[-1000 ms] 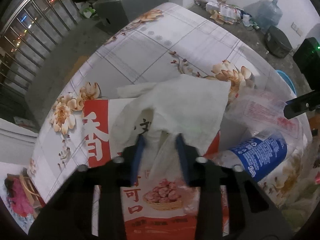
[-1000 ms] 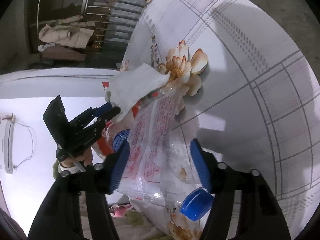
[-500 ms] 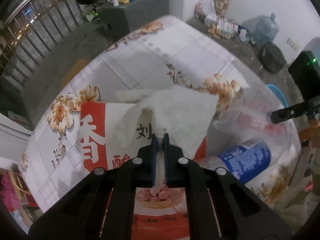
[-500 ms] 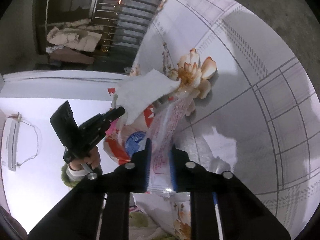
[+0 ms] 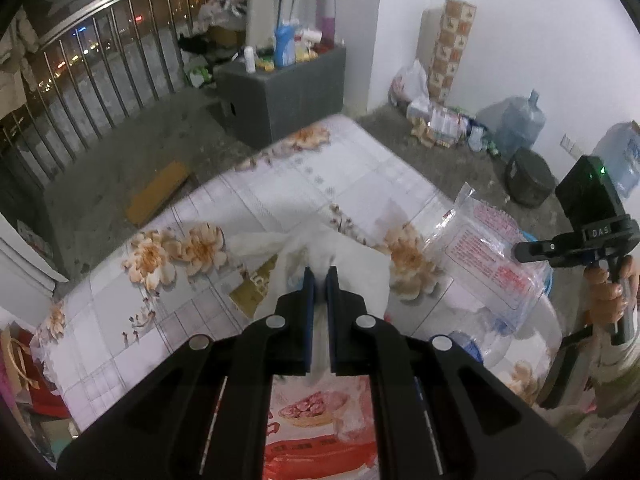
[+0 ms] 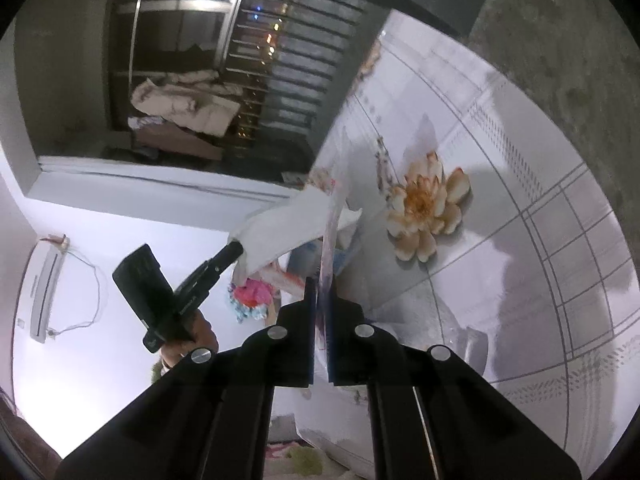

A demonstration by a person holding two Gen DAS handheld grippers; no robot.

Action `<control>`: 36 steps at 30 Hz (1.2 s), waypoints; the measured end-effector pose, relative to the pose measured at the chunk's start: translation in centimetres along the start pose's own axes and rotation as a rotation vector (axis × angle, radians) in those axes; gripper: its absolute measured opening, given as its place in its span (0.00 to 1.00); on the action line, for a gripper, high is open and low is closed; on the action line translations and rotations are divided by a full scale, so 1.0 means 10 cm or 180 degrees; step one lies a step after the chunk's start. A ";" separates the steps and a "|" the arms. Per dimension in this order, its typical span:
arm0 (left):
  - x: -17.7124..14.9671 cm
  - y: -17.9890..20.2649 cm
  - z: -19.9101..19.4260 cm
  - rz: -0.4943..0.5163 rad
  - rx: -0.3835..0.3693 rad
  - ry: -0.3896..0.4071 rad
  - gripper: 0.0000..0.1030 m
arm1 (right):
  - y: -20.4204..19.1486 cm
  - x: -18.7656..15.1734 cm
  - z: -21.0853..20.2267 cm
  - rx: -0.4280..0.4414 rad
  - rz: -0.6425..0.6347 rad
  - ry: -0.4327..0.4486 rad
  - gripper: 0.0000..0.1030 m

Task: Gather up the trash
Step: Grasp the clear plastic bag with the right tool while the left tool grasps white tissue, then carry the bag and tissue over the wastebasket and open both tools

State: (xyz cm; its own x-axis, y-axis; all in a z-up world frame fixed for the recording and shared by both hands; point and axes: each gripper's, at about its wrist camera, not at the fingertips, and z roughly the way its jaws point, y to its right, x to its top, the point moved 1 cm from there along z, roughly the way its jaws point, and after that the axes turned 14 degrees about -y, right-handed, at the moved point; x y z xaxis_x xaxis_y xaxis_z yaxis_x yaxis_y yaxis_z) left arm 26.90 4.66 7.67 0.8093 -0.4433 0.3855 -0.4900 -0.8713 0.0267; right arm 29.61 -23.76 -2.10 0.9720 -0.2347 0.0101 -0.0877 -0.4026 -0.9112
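Home balcony: metal railing (image 5: 100, 80), water jugs (image 5: 516, 124), floral-clothed table (image 5: 280, 184).

Bare far half of the counter (image 5: 304, 184), snack bag (image 5: 320, 436) and bottle (image 5: 464, 346) (blurred, probably plastic) crowding the near edge.

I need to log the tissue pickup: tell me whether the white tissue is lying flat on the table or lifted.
Lifted. The left gripper is shut on the white tissue, which hangs bunched and draped from its tips above the table in both views.
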 end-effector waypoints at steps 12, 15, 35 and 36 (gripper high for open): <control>0.13 0.31 -0.46 0.0044 -0.0185 0.0368 0.04 | -0.11 -0.34 -0.74 0.0127 -0.0127 0.0593 0.04; 0.24 0.52 -0.54 0.0140 -0.0267 0.0455 0.04 | -0.07 -0.48 -0.99 0.0138 -0.0114 0.0779 0.04; 1.05 3.74 0.84 0.1505 -0.1190 -0.0371 0.04 | 1.59 -1.93 -2.78 -0.0653 0.1359 0.2388 0.05; 1.05 3.98 1.03 0.1584 -0.1205 -0.0484 0.04 | 1.71 -1.97 -2.82 -0.0725 0.1467 0.2414 0.05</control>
State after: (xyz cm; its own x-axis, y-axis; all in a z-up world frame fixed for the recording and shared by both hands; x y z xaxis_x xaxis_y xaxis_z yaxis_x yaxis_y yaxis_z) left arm 19.26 -36.82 3.33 0.4789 -0.8245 0.3015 -0.8767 -0.4314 0.2127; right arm 2.86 -51.00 -6.28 0.4336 -0.9011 0.0070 -0.5505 -0.2710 -0.7896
